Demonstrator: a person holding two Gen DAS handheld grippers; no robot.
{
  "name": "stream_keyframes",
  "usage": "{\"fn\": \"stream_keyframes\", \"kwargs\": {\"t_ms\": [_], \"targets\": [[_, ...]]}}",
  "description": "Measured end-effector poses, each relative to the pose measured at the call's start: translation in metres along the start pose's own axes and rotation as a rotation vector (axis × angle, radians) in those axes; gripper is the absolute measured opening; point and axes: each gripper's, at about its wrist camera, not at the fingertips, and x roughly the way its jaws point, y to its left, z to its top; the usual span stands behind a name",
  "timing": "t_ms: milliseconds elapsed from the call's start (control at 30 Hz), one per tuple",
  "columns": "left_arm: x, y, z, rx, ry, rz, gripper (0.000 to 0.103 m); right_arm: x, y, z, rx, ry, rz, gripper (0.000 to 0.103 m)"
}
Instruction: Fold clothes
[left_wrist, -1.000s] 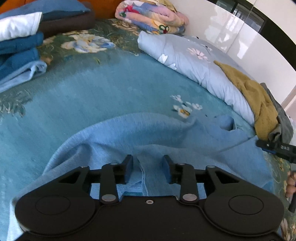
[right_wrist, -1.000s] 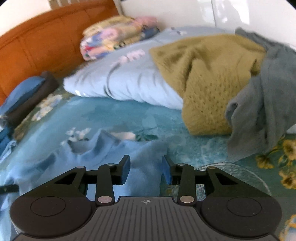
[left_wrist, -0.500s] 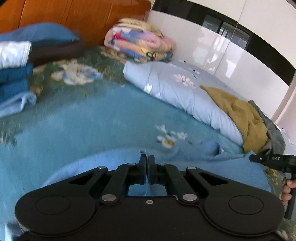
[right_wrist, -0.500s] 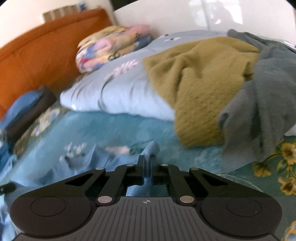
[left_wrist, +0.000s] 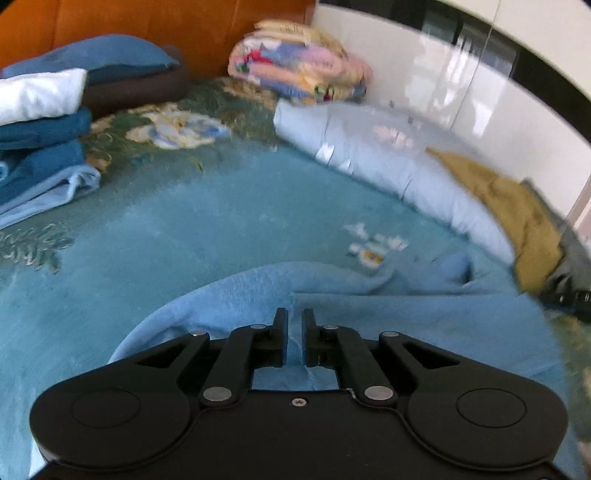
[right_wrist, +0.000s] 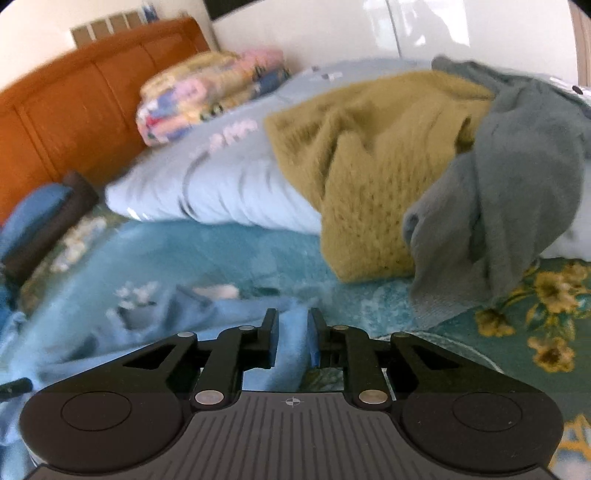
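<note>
Left wrist view. The left gripper (left_wrist: 294, 323) sits low over the light blue garment (left_wrist: 388, 325), which lies spread across the near part of the teal floral bedspread (left_wrist: 184, 229). Its jaws stand a narrow gap apart, with a raised ridge of the garment's cloth between them; whether the pads actually pinch that cloth cannot be told, since the frame is blurred. At far left a stack of folded clothes (left_wrist: 40, 147) in white and blue shades rests on the bedspread. A folded patterned blanket (left_wrist: 299, 70) lies far against the orange headboard (left_wrist: 166, 26). A pale blue duvet (left_wrist: 388, 173) runs along the right, with a mustard knit sweater (left_wrist: 517, 210) draped on its near end. Part of the right gripper (left_wrist: 569, 295) shows at the right edge.

Right wrist view. The right gripper (right_wrist: 291, 325) has its jaws partly open, wider than the left's, and a bunched fold of the light blue garment (right_wrist: 207, 325) stands between them. The garment extends leftward over the bedspread (right_wrist: 388, 302). Beyond, the mustard knit sweater (right_wrist: 369, 166) lies on the duvet (right_wrist: 214, 184), and a grey garment (right_wrist: 517, 192) overlaps the sweater's right side and hangs down to the bedspread. The patterned blanket (right_wrist: 207, 92) and headboard (right_wrist: 74, 107) appear far left.
</note>
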Motion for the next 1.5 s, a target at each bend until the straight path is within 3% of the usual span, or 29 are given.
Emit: {"fn": "stream_keyframes", "kwargs": {"t_ms": [100, 167, 300, 367, 600, 700, 867, 967, 1100, 1200, 1367, 1500], "targets": [[-0.021, 0.0, -0.019, -0.055, -0.023, 0.023, 0.021, -0.032, 0.008, -0.011, -0.017, -0.014, 0.059, 0.019], [-0.035, 0.001, -0.031, -0.091, -0.038, 0.039, 0.041, -0.052, 0.014, -0.02, -0.035, -0.023, 0.083, 0.025], [-0.062, 0.001, -0.056, -0.164, -0.069, 0.07, 0.052, -0.093, 0.021, -0.04, -0.053, -0.011, 0.117, 0.032], [-0.076, 0.002, -0.068, -0.2, -0.085, 0.086, 0.066, -0.107, 0.024, -0.049, -0.068, -0.007, 0.114, 0.036], [-0.123, 0.006, -0.111, -0.343, -0.139, 0.143, 0.068, -0.138, 0.028, -0.078, -0.074, 0.048, 0.117, 0.04], [-0.132, 0.029, -0.121, -0.522, -0.161, 0.173, 0.067, -0.144, 0.034, -0.089, -0.077, 0.069, 0.122, 0.041], [-0.133, 0.073, -0.129, -0.912, -0.179, 0.083, 0.066, -0.149, 0.05, -0.102, -0.116, 0.098, 0.134, 0.043], [-0.133, 0.089, -0.126, -1.045, -0.247, 0.101, 0.065, -0.15, 0.063, -0.105, -0.143, 0.109, 0.148, 0.043], [-0.128, 0.105, -0.125, -1.199, -0.273, 0.122, 0.061, -0.152, 0.081, -0.107, -0.214, 0.111, 0.159, 0.048], [-0.126, 0.108, -0.12, -1.238, -0.281, 0.13, 0.056, -0.152, 0.092, -0.11, -0.266, 0.118, 0.162, 0.048], [-0.124, 0.113, -0.121, -1.256, -0.26, 0.204, 0.007, -0.151, 0.098, -0.114, -0.285, 0.129, 0.177, 0.048], [-0.128, 0.109, -0.112, -1.153, -0.274, 0.261, 0.003, -0.149, 0.097, -0.115, -0.279, 0.138, 0.184, 0.048]]}}
